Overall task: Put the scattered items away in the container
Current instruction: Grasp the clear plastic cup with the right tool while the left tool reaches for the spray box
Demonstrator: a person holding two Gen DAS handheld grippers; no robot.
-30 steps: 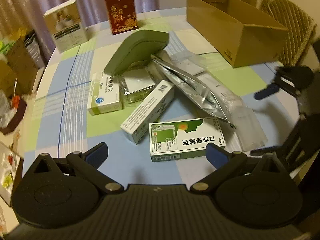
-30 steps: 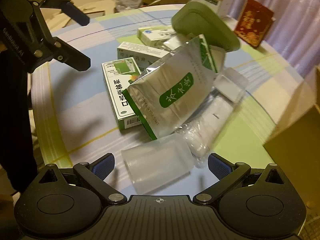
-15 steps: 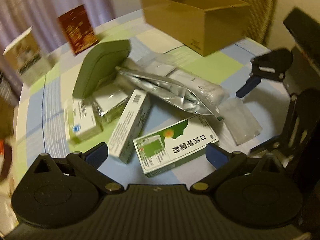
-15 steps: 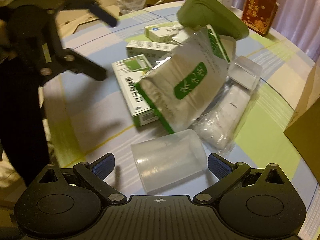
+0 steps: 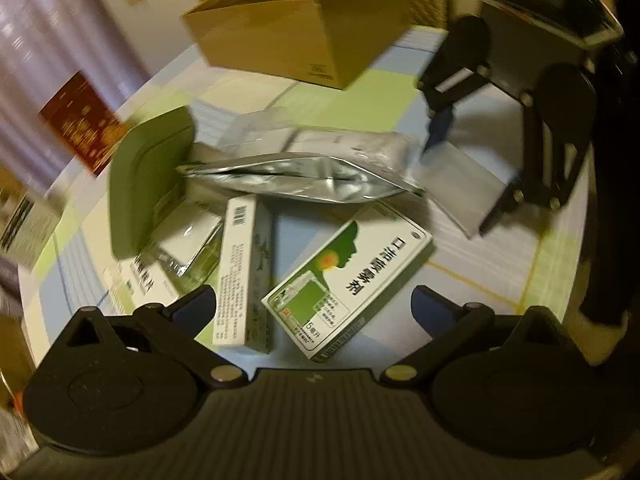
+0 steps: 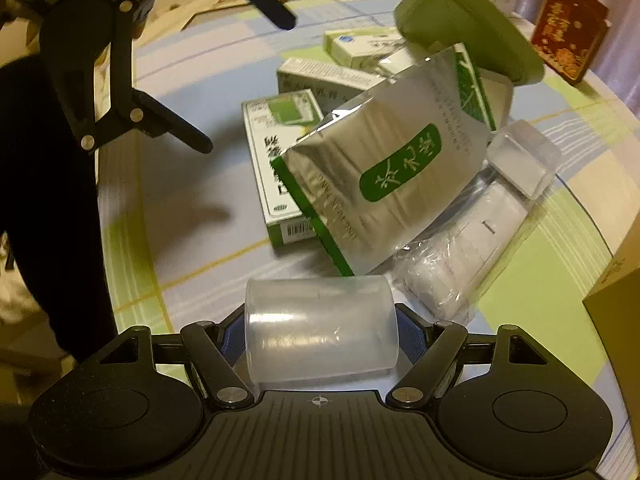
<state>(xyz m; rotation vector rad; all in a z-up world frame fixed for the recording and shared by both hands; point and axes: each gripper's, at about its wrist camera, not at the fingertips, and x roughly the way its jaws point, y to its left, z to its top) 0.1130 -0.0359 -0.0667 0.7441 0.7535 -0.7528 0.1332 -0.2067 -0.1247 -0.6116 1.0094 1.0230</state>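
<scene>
My right gripper (image 6: 320, 336) is shut on a translucent plastic cup (image 6: 320, 312) lying on its side at the near edge of the pile. The left wrist view shows that cup (image 5: 452, 188) between the right gripper's fingers (image 5: 440, 128). My left gripper (image 5: 314, 308) is open low over a green-and-white spray box (image 5: 352, 276) and a long white box (image 5: 244, 264). A silver pouch (image 6: 384, 184) leans across the pile, with a green case (image 6: 460, 24) behind it. The open cardboard box (image 5: 296, 28) stands at the far side of the table.
A wrapped white packet (image 6: 460, 260) and a small clear box (image 6: 524, 160) lie beside the pouch. A red box (image 5: 80, 136) stands near the curtain. The left gripper (image 6: 246, 85) hangs over the checked tablecloth (image 6: 188, 216). The carton's corner (image 6: 616, 292) is at my right.
My right gripper moved forward and shut on the plastic cup. The left gripper swung down and right, closer over the spray box, and stays open.
</scene>
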